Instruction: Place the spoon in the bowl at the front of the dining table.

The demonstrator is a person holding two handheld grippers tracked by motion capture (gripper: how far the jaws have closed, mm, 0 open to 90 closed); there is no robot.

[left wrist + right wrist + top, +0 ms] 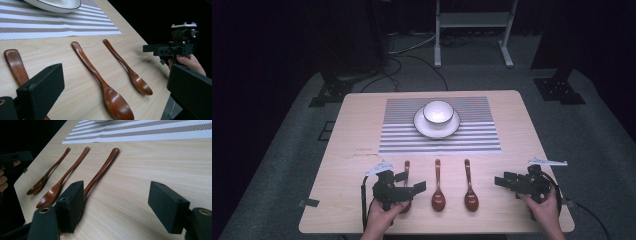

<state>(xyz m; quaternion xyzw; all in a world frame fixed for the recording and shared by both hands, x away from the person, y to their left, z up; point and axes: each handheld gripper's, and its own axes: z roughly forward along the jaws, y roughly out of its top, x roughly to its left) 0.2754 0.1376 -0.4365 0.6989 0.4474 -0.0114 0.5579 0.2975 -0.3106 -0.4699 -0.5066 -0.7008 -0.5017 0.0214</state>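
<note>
At the near left of the wooden table [352, 125] the left gripper [408, 183] sits in the person's left hand [382, 216], jaws spread wide and released, hovering over the bowl of the left spoon [406, 172], whose handle runs away from it toward the striped placemat [397, 140]; just beside it lies the middle spoon [438, 187], then the right spoon [470, 186], all 3 parallel, apart from each other, bowls toward the near edge and handles stopping short of the mat; farther back, centred on the mat, a white bowl [438, 112] stands on a white plate [424, 129]; bare wood lies open between the right spoon and the right gripper [503, 182], which hangs near the table's right edge with jaws parted, holding nothing, in the right hand [546, 210].
</note>
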